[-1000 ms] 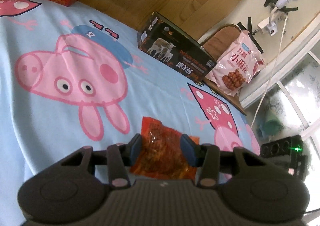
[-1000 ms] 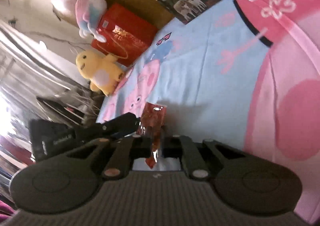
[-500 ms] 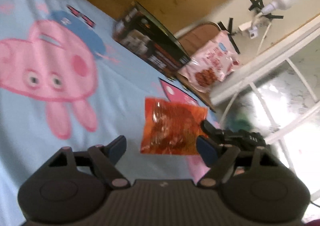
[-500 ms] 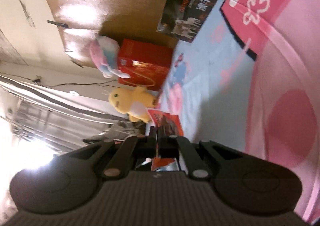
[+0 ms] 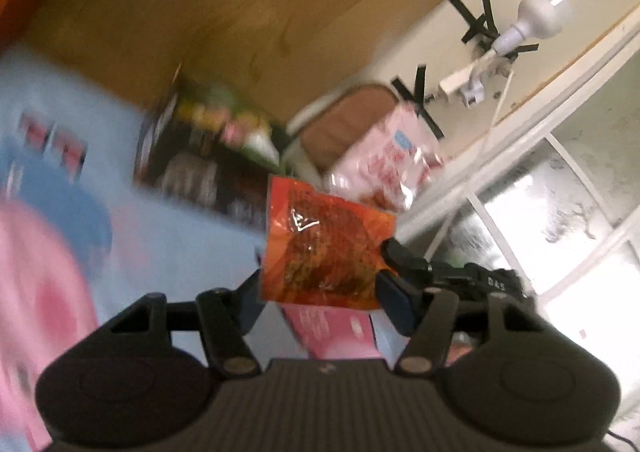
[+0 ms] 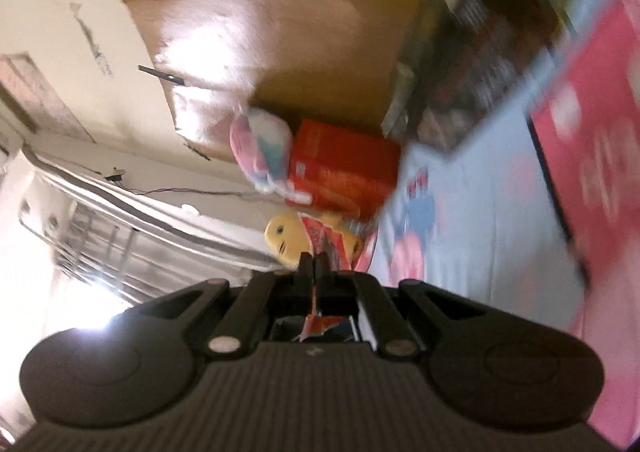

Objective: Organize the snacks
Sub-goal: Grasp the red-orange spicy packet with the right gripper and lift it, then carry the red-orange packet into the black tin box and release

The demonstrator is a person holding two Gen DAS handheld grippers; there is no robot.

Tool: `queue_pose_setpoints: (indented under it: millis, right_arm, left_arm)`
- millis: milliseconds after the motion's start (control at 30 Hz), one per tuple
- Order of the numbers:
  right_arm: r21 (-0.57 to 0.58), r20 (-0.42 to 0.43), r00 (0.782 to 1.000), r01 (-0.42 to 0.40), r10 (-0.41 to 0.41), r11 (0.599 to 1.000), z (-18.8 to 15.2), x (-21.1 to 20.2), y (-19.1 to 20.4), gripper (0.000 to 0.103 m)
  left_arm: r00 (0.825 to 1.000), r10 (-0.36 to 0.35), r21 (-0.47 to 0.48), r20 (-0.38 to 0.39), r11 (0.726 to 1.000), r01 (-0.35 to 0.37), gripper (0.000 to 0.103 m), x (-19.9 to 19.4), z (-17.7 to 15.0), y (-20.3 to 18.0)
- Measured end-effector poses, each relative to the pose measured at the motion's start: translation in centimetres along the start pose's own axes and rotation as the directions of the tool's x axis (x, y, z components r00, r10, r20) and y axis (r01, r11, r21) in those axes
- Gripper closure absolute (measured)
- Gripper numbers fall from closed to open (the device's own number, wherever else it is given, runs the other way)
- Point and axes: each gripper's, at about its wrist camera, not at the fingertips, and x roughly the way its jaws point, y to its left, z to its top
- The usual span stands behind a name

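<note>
Holding the orange snack packet point(image 5: 320, 248) pinched in my right gripper point(image 6: 314, 272), up off the bedsheet point(image 5: 168, 252); dark box point(image 5: 188, 167) sits around 10 o'clock of it. Left gripper point(image 5: 320, 300) hangs spread wide, packet between its fingers, contact unclear.

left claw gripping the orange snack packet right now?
No. In the left wrist view the left claw stands open with its fingers either side of the orange snack packet, which the right claw holds at its edge.
</note>
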Motion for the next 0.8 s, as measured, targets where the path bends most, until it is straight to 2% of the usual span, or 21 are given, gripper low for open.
queue_pose_setpoints:
  millis: [100,167,233,267,333,367,400,433,467,533,667,733,800]
  right_arm:
    - [-0.107,0.04,0.997,0.076,-0.072,0.991,3.6,1.3,1.3,0.099]
    - [-0.181,0.071,0.988,0.15,-0.139,0.972,5.7,2.8,1.9,0.099]
    - [-0.254,0.103,0.974,0.22,-0.199,0.942,7.3,4.5,2.2,0.099]
    - [-0.3,0.125,0.964,0.263,-0.235,0.917,7.8,5.5,2.2,0.098]
    - [-0.405,0.189,0.925,0.379,-0.329,0.832,8.2,7.5,2.3,0.09]
    - [-0.47,0.242,0.889,0.458,-0.389,0.755,7.9,8.7,2.3,0.087]
    - [-0.518,0.299,0.845,0.534,-0.443,0.668,7.4,9.6,2.3,0.073]
    - [-0.536,0.341,0.813,0.581,-0.472,0.613,7.1,10.0,2.2,0.064]
    - [-0.543,0.366,0.802,0.596,-0.473,0.591,6.7,9.9,2.0,0.064]
    - [-0.535,0.369,0.819,0.574,-0.439,0.621,6.1,9.0,1.6,0.064]
    - [-0.523,0.413,0.799,0.601,-0.437,0.605,4.8,7.4,2.1,0.063]
    - [-0.514,0.421,0.795,0.606,-0.436,0.607,3.9,6.5,2.6,0.063]
    - [-0.502,0.434,0.787,0.616,-0.439,0.607,3.0,5.4,3.1,0.063]
  left_arm:
    - [0.996,0.077,0.079,0.035,0.994,-0.079,0.044,2.1,4.1,-0.7]
    - [0.986,0.157,0.122,0.054,0.979,-0.163,0.044,4.2,6.4,-0.8]
    - [0.965,0.249,0.169,0.078,0.951,-0.259,0.043,6.4,7.8,-0.6]
    - [0.948,0.303,0.195,0.096,0.928,-0.317,0.041,7.5,8.3,-0.4]
    - [0.905,0.408,0.232,0.124,0.875,-0.426,0.04,9.5,8.5,-0.2]
    - [0.889,0.44,0.245,0.128,0.855,-0.458,0.04,10.2,8.4,-0.1]
    - [0.882,0.453,0.252,0.131,0.845,-0.471,0.04,10.6,8.1,0.0]
    - [0.881,0.453,0.259,0.134,0.842,-0.473,0.04,10.7,7.7,0.1]
    - [0.878,0.456,0.27,0.143,0.836,-0.478,0.04,10.6,7.3,-0.1]
    - [0.862,0.477,0.295,0.173,0.81,-0.507,0.04,10.5,6.3,-0.7]
    - [0.843,0.498,0.313,0.204,0.782,-0.538,0.037,9.2,4.8,-2.1]
    - [0.825,0.517,0.334,0.231,0.754,-0.566,0.036,8.2,3.6,-3.4]
    - [0.818,0.52,0.341,0.245,0.743,-0.575,0.032,7.6,2.9,-4.5]
